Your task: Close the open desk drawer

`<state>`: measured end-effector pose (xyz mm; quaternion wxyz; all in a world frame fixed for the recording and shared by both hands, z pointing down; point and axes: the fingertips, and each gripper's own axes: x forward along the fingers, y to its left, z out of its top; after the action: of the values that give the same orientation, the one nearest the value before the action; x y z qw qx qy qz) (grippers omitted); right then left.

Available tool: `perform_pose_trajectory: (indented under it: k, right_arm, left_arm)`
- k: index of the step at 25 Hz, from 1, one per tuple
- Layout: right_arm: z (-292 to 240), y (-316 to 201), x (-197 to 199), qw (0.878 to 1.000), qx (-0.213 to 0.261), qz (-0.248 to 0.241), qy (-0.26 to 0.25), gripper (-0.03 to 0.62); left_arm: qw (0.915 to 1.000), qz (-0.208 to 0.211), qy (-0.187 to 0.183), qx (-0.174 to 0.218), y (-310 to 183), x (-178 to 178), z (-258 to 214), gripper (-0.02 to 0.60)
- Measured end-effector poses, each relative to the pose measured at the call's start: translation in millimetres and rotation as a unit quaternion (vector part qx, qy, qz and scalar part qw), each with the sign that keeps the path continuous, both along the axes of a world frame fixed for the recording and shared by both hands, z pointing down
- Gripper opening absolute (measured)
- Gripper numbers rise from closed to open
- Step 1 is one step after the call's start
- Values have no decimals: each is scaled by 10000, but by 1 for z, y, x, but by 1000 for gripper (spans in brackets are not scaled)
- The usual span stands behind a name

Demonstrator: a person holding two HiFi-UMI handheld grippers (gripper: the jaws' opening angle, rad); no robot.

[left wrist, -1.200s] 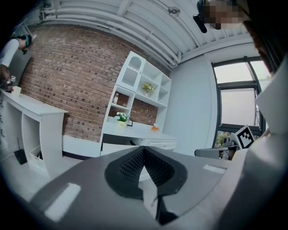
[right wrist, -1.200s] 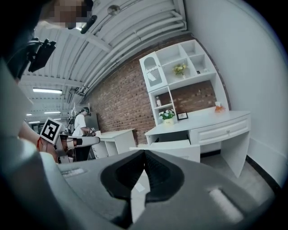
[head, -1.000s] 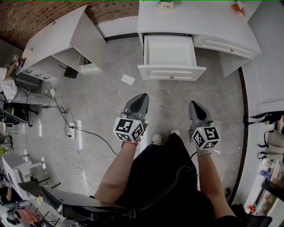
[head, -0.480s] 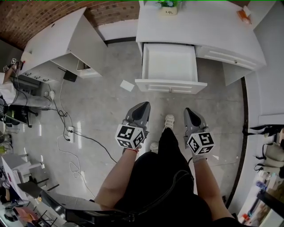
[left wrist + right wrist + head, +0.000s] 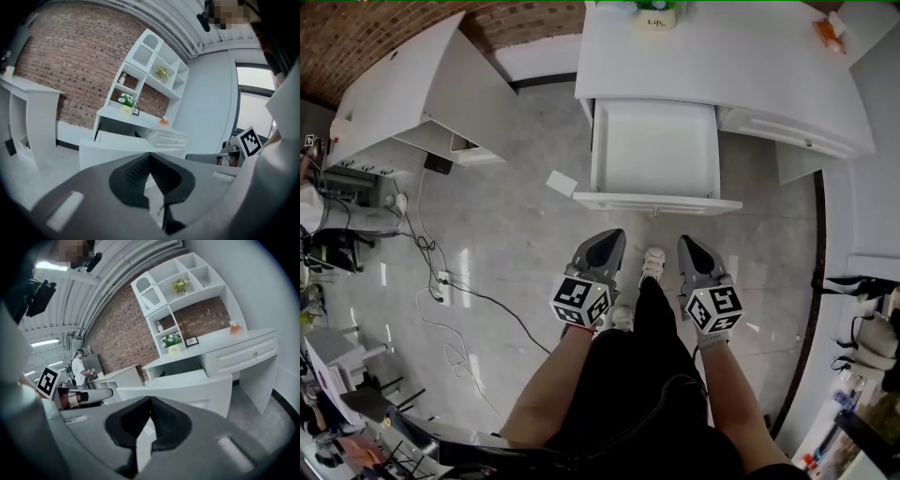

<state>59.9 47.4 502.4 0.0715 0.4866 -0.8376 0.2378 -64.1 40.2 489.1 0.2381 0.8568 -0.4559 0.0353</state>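
The open drawer (image 5: 656,202) now lies closer than a second ago. Left gripper (image 5: 607,240) and right gripper (image 5: 688,247), jaws together and empty, seem nearly within reach; pushing comes next.

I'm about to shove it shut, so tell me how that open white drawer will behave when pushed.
The drawer looks empty, so it should probably slide lightly. Its wide front panel seems rigid; a push near one end might skew it, so the middle is safer. Pulled far out of the desk, it may sag.
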Motion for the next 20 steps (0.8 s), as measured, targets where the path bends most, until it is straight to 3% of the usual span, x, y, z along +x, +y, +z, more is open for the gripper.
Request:
perform_pose_trajectory:
  k: [7,12,20]
  right_arm:
    - [21,-42,-1,9998,-197,34,64,2]
    - [45,-55,1,9974,-641,67,313,2]
    - [51,-72,4,9969,-761,162,146,2]
  left_arm:
    - [9997,126,17,-225,-33,16,24,2]
    - [9988,121,42,-481,-44,20,40,2]
    - [9983,-6,81,-586,-65,17,50,2]
